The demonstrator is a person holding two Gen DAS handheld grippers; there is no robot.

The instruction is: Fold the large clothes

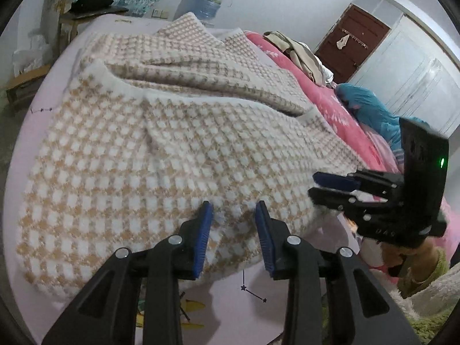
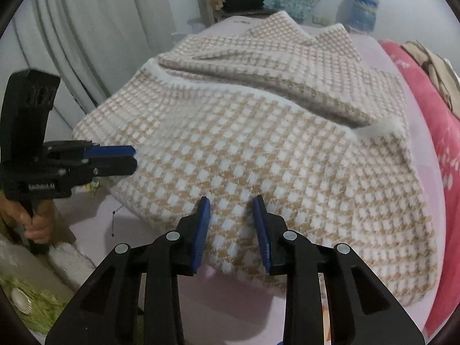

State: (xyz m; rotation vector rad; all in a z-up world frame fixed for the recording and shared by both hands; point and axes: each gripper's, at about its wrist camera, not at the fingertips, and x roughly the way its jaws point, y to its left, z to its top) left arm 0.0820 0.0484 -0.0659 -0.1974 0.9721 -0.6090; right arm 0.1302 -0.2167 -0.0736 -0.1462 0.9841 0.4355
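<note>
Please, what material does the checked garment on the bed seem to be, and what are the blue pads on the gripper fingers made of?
The checked garment looks like a thick fuzzy knit, maybe wool or acrylic: its beige and white squares have soft blurred edges and the hem is fluffy. The blue pads on the left gripper look like matte rubber or soft plastic with fine ribs; which one, the picture leaves open.

A bed (image 1: 34, 132) with a pale lilac sheet (image 2: 235, 302) carries everything; a large beige-and-white checked sweater (image 1: 143, 158) lies spread across most of it, partly folded over itself. Along the bed's far side lies a pink blanket (image 1: 330, 100); on that blanket rest a heap of beige clothes (image 1: 299, 51) and a blue garment (image 1: 371, 112).
</note>
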